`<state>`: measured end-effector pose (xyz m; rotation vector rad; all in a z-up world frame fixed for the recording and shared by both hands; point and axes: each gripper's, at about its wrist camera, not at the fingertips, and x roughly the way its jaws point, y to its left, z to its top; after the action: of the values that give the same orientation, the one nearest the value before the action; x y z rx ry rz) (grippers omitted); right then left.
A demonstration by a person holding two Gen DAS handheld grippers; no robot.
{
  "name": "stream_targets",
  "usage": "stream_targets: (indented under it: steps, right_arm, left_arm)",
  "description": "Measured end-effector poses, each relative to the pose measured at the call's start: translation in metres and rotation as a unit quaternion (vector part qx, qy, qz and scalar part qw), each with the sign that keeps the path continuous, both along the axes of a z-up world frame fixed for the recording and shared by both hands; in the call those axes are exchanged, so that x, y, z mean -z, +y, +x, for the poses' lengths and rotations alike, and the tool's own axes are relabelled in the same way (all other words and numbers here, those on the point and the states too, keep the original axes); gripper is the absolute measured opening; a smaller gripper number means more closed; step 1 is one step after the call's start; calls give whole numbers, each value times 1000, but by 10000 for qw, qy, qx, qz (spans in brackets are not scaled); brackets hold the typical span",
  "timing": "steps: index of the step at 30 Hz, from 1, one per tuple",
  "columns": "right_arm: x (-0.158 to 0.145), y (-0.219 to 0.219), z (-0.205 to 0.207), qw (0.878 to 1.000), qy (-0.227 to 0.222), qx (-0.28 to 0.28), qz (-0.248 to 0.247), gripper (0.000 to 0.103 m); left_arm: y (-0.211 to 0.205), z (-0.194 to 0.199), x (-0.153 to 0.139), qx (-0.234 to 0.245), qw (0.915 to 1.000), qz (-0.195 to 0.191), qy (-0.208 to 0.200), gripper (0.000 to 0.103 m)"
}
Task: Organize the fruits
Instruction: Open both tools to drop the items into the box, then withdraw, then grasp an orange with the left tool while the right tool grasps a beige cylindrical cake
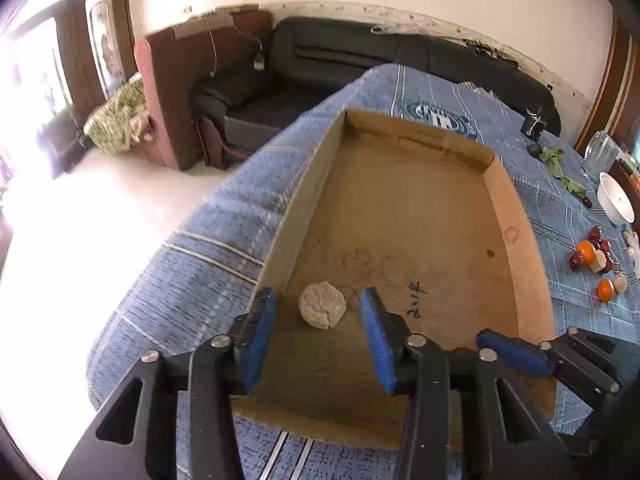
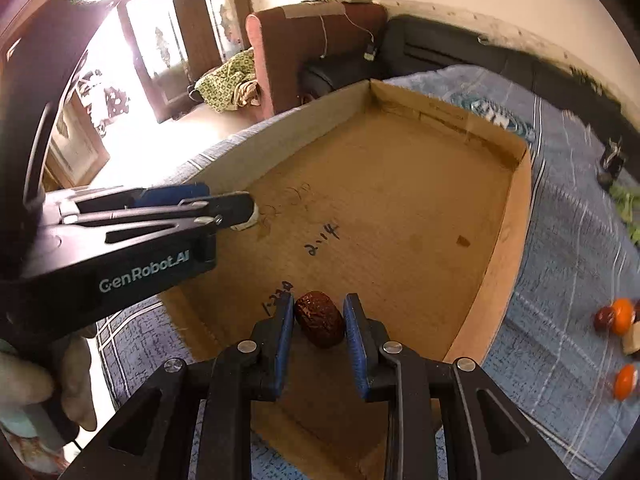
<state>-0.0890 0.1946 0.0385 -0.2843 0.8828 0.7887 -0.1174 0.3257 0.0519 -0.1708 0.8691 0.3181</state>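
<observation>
We held both tools over the shallow cardboard tray (image 1: 500, 184) that sat on the blue checked cloth (image 1: 224, 216). Our left gripper (image 1: 318, 300) stood with its blue pads spread wide, and the pale, rough round piece (image 1: 322, 305) lay on the tray floor between them near the left wall, touching neither pad. In the right wrist view that same gripper (image 2: 240, 208) reached in from the left, and only a white sliver of the pale piece (image 2: 247, 222) showed past its tip. Our right gripper (image 2: 318, 312) had the dark red jujube (image 2: 320, 322) between its pads near the tray's front edge; the left pad seemed to touch the fruit, while a narrow gap showed at the right pad, so we could not tell whether the grip was firm. The jujube appeared to rest on the cardboard. Out on the cloth to the right of the tray lay the rest of the fruit: two small oranges (image 1: 586, 252), more red jujubes (image 1: 596, 234) and pale pieces (image 1: 599, 261) bunched together, with a white bowl (image 1: 616, 204) and some green leaves (image 1: 554, 160) farther back.
</observation>
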Motion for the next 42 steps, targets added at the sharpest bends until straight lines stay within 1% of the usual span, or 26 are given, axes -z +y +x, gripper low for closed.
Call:
stream_targets:
  steps: [2,4,7,8,10,13,17,21,27,30,35,38,42]
  right_arm:
    - [-8,-6,-3,9999,-60,60,102,39]
    - [-15,-18,-5,9995,-81,185,238,49]
    - [-23,-42,-8,9980,-44,433,455,57]
    - [-24,-50,-8,9973,-19,522,516,57]
    - [-26,-67,-9,9953,42,723,640,58]
    - [-27,-91,-11,9919,109,1001,770,59]
    - [-25,-126,-14,9865,171,1377,871,60]
    - [-22,-166,-11,9779,324,1769,1064,62]
    - [-17,-217,-11,9664,361,2229,1225,62]
    - [-16,-249,-10,9591,305,2535,1218,62]
    - [-10,-310,-3,9414,322,3174,1090,62]
    - [-7,-342,3,9306,325,3520,951,62]
    - [-7,-369,11,9192,213,3875,676,61]
  left_arm:
    - [-5,-3,-10,-38,9997,202,-101,51]
    - [-11,-8,-19,-76,9990,392,-212,56]
    - [-24,-12,-33,-64,9970,679,-366,58]
    - [-29,-12,-37,-38,9964,740,-418,58]
    - [-37,-14,-44,33,9955,790,-514,62]
    - [-52,-15,-50,143,9942,871,-614,64]
    - [-68,-15,-53,307,9930,953,-628,64]
    - [-86,-14,-54,460,9917,1032,-611,64]
    - [-118,-10,-56,787,9882,1188,-568,66]
    - [-128,-7,-58,952,9875,1128,-561,70]
    - [-154,8,-48,1387,9867,730,-439,71]
    - [-175,22,-37,1731,9833,478,-281,71]
    - [-201,38,-25,2141,9765,196,-127,71]
